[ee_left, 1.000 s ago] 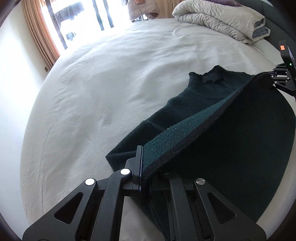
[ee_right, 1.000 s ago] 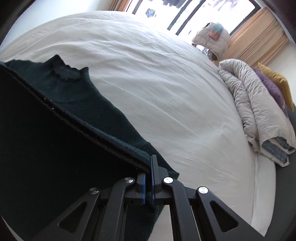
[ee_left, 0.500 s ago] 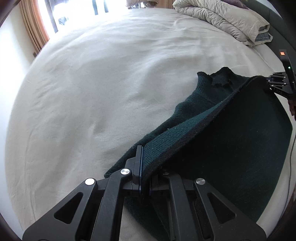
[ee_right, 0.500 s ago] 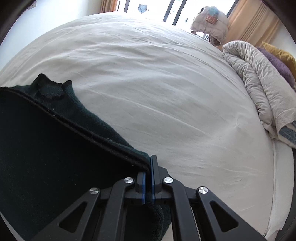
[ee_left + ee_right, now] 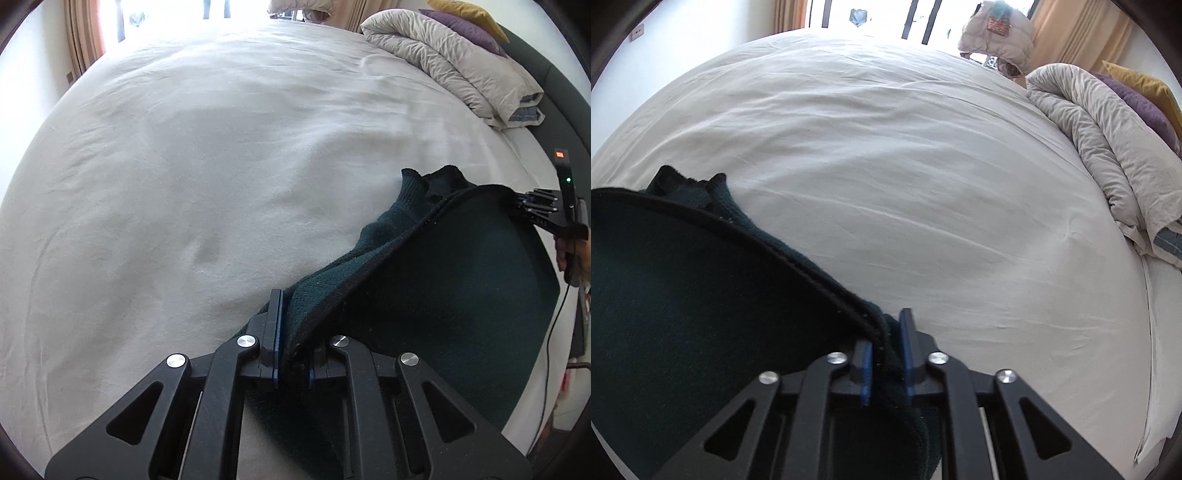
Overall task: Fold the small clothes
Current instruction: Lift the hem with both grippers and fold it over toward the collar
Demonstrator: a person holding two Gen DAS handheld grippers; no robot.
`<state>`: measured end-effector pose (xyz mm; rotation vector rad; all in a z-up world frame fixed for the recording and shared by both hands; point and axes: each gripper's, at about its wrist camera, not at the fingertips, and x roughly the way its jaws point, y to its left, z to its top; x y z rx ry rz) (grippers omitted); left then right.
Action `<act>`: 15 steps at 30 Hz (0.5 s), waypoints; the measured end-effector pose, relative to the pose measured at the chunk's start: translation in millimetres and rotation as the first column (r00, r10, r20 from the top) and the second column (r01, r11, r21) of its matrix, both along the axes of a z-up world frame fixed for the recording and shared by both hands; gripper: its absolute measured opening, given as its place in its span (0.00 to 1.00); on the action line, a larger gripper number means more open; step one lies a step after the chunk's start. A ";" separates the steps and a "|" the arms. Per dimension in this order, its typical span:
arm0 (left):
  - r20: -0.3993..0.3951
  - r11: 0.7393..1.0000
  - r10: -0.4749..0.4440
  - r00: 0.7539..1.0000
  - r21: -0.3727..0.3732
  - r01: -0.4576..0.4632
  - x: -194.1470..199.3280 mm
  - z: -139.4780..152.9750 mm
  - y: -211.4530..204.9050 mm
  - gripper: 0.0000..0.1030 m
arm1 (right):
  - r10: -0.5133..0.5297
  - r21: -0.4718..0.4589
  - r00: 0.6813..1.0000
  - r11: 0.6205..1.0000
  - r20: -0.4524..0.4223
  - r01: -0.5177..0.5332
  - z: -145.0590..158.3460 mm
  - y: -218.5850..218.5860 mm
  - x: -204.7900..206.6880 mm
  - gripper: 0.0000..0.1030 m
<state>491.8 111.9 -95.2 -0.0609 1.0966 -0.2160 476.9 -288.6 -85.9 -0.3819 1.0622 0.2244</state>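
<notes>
- Letting go is under way: the left tool and the right tool are both opening, each now with a narrow gap where a second ago the blue pads were pinched tight on the hem.
- Knit fabric of the dark green sweater still sits between both pairs of jaws, slack on the right, perhaps still touching on the left.
- Compared with a second ago, the hem has been carried forward towards the collar, which now lies just beyond the raised edge on the white bed.
- That suggests the bottom-to-top fold is nearly laid; the sweater should settle doubled once released.
- One risk: the hem could snag on a pad as the tools back away.
- A rolled duvet lies well apart at the bed's far side.
</notes>
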 end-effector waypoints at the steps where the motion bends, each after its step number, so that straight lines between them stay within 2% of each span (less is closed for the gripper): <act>1: 0.007 1.000 0.003 1.000 0.002 -0.003 -1.5 1.7 -0.3 0.07 | 0.007 -0.016 1.000 1.000 0.012 -0.007 0.9 3.6 -1.4 0.06; 8: 0.043 0.998 0.029 0.999 -0.054 -0.027 -12.9 32.6 14.8 0.06 | -0.015 0.006 0.999 1.000 0.047 0.015 13.1 5.2 3.4 0.04; 15: 0.010 0.994 0.096 0.995 0.058 -0.096 11.8 2.4 16.2 0.07 | -0.045 -0.055 0.998 0.997 0.043 0.048 -5.9 11.2 14.8 0.04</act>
